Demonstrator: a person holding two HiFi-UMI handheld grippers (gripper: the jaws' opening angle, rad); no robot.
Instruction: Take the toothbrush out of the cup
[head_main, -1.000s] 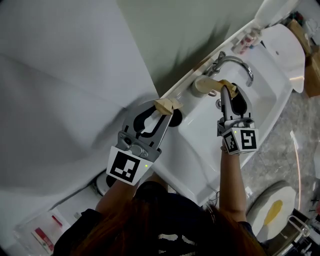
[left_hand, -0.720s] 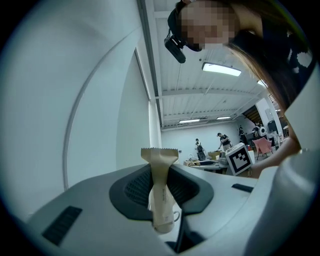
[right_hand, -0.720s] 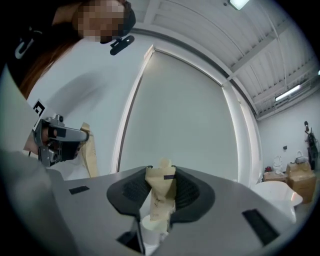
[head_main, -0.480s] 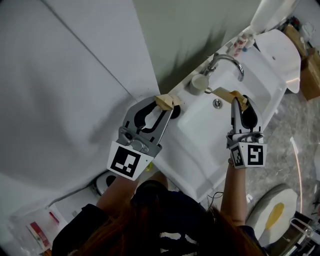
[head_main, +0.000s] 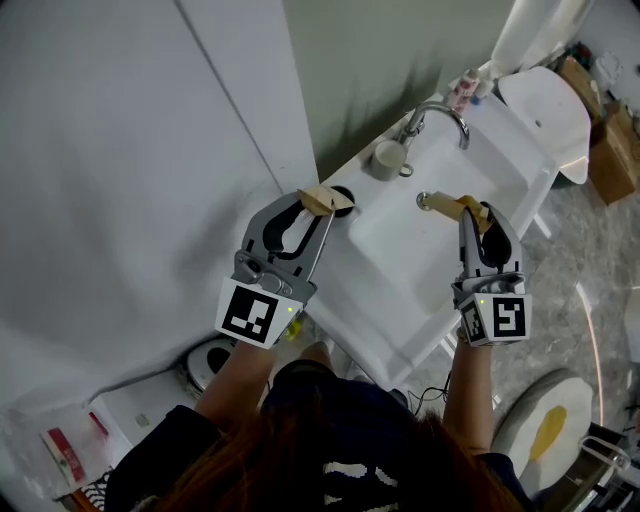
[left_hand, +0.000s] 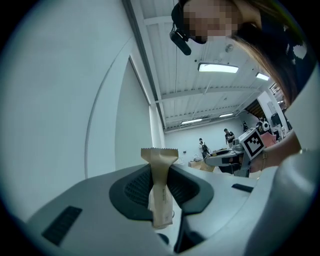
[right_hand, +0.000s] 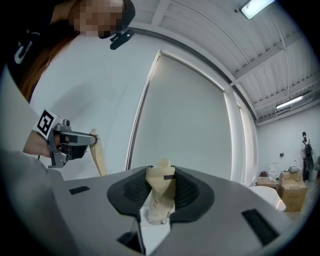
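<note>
My left gripper is shut on a flat tan paper packet with a zigzag top edge, held over the sink's left rim. My right gripper is shut on a second tan paper packet with a dark band, held out over the basin. A pale cup stands on the back rim beside the faucet, well apart from both grippers. Its contents do not show, and I see no bare toothbrush. The right gripper view also shows the left gripper and its packet.
A round black thing lies on the rim just behind the left gripper's tips. Small bottles stand at the sink's far end. A white seat is at the upper right, and a grey wall panel fills the left.
Both grippers have drawn back from the wall and risen, each still holding its packet. The right gripper has moved away from the cup and faucet to above the basin.
</note>
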